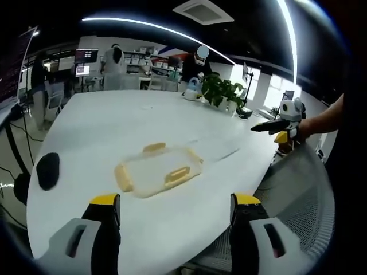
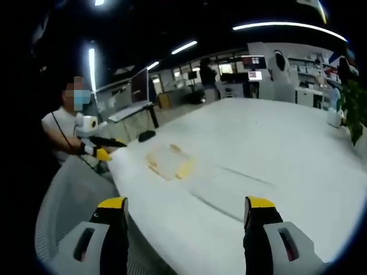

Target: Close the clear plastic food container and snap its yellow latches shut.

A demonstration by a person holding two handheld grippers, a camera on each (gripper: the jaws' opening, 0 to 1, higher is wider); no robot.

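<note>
**Open-plan office, white table, container waiting with both grippers held back**

A large open-plan office with dark ceiling and long strip lights surrounds a broad white oval table (image 1: 172, 132). Desks, monitors and standing people sit in the far background, and a potted plant (image 1: 221, 91) stands near the far right of the table beside a pale kettle-like object (image 1: 192, 89). A dark rounded object (image 1: 47, 170) lies at the table's left edge. A grey mesh chair back (image 2: 69, 200) shows at the near edge.

The clear plastic food container (image 1: 157, 171) lies flat on the table, near its front edge, with yellow latches (image 1: 178, 175) visible on several sides. Whether the lid is fully seated is too blurred to tell; the latches look as if they are not yet pressed down, though this is a judgement.

The left gripper (image 1: 175, 209) hangs above the table's near edge, its jaws spread wide and holding nothing, with the container just beyond and between them. The right gripper (image 2: 186, 212) is likewise wide open and empty, well apart from the container (image 2: 169, 162), which lies farther off and to its left. In the left gripper view, the right gripper appears at the far right, held in a person's hand (image 1: 304, 129).

The task seems to be at its very start: an approach. The next move probably calls for bringing one gripper down onto the lid to steady it, then pressing a latch against the container wall.
</note>
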